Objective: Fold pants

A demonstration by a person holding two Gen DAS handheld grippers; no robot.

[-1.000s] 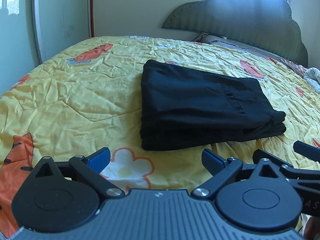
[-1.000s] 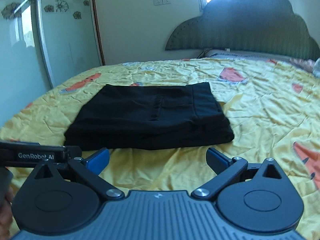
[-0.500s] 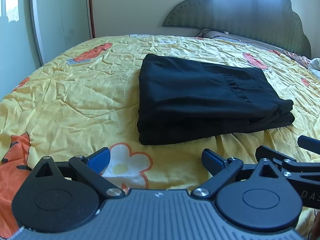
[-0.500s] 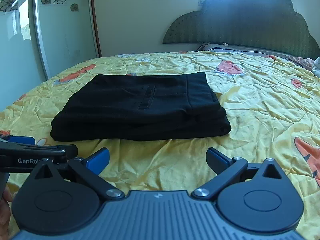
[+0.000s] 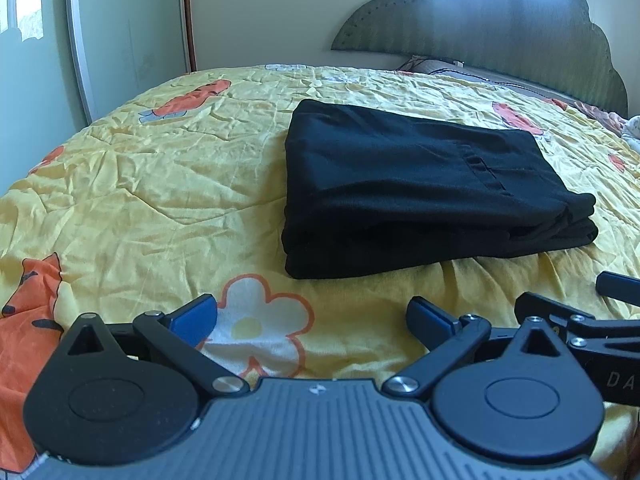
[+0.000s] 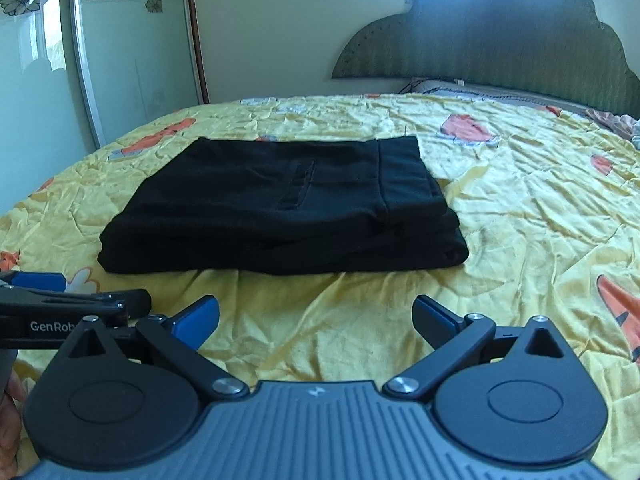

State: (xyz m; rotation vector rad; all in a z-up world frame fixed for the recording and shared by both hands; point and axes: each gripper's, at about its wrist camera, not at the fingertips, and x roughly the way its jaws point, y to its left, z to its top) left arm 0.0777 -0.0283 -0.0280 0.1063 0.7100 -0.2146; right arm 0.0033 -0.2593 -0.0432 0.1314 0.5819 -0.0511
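Note:
The black pants [image 5: 420,188] lie folded into a flat stacked rectangle on the yellow bedspread [image 5: 160,184]; they also show in the right wrist view [image 6: 288,208]. My left gripper [image 5: 312,316] is open and empty, held back from the near edge of the pants, to their left. My right gripper [image 6: 316,316] is open and empty, held back from the near edge too. Part of the right gripper shows at the right edge of the left wrist view [image 5: 580,320], and the left gripper shows at the left of the right wrist view [image 6: 60,300].
The bedspread has orange cartoon prints and a white flower print [image 5: 256,328]. A dark scalloped headboard [image 6: 500,36] stands at the far end with a pillow [image 6: 480,90] below it. A mirrored wardrobe door [image 6: 120,60] is on the left.
Both grippers have drawn back slightly and the views have tilted a little. The pants have stayed in place, folded.

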